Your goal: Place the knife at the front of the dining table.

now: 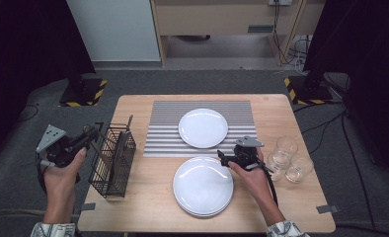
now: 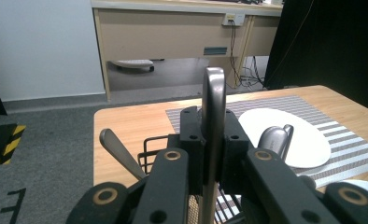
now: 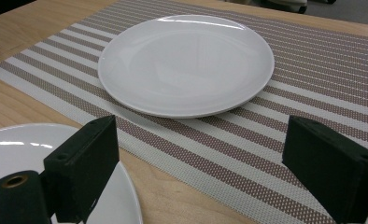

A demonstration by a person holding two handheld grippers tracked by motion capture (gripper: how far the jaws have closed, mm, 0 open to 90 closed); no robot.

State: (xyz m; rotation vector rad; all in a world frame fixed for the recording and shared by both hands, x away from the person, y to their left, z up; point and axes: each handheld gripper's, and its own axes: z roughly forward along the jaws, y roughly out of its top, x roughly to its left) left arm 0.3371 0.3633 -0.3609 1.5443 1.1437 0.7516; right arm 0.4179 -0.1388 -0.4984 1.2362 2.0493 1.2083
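Observation:
In the left gripper view my left gripper (image 2: 213, 135) is shut on the flat metal handle of a piece of cutlery (image 2: 213, 98), which stands upright between the jaws. It sits at the left side of a black wire cutlery basket (image 1: 113, 160), just off the table's left edge, where the left gripper (image 1: 94, 133) points toward the basket. Other metal handles (image 2: 119, 151) stick up from the basket. My right gripper (image 1: 223, 157) stands open with nothing between its jaws, low over the right rim of the near white plate (image 1: 203, 186). The right gripper (image 3: 196, 158) faces the far white plate (image 3: 187, 63).
The far plate (image 1: 203, 128) lies on a striped placemat (image 1: 165, 126) at the table's middle back. Three clear glasses (image 1: 286, 146) stand at the right edge, close to my right hand. The near plate looks like a stack. Bare wood lies along the front.

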